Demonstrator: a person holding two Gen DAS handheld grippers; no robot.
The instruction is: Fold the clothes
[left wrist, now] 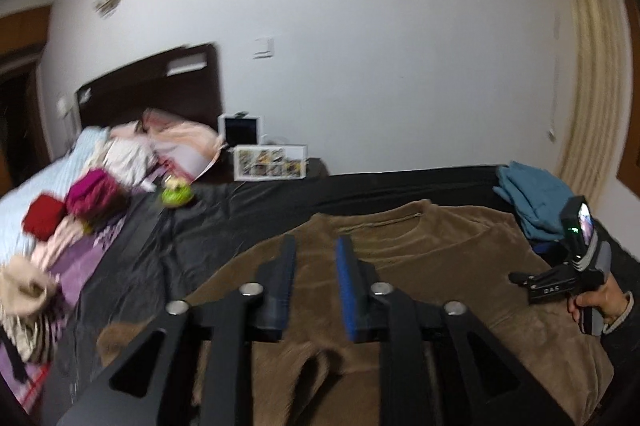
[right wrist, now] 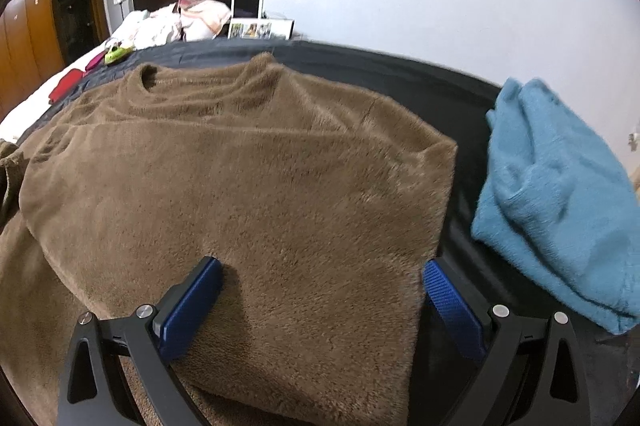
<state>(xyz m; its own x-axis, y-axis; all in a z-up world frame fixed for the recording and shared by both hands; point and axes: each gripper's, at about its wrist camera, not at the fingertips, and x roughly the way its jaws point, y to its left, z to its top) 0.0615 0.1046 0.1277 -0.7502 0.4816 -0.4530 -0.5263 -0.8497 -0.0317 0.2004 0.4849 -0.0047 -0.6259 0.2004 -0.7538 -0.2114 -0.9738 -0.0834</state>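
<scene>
Lying flat on the black sheet [right wrist: 400, 74], the brown fleece sweater [right wrist: 248, 162] has its round neckline turned toward the far wall and its body spread toward you. In the right wrist view, your right gripper [right wrist: 322, 306] is released: its jaws stand wide apart, the left blue pad [right wrist: 192, 306] resting on the sweater's pile and the right blue pad [right wrist: 452, 310] just off the sweater's right edge, over the dark sheet, so that the edge lies between them. Nothing is clamped.

In the left wrist view, your left gripper [left wrist: 316, 286] hangs above the sweater's left half, nearer the neckline, its jaws a narrow gap apart and holding no cloth. The view is blurred, so whether the tips touch the fabric cannot be told. A fold or sleeve of the same sweater bunches below the gripper's frame.

A crumpled teal garment [right wrist: 560, 202] lies on the sheet just beside the sweater's right edge, apart from it. At the left, a pile of mixed clothes [left wrist: 80, 210] sits on the bed [left wrist: 24, 202] in front of the dark headboard [left wrist: 160, 86].
</scene>
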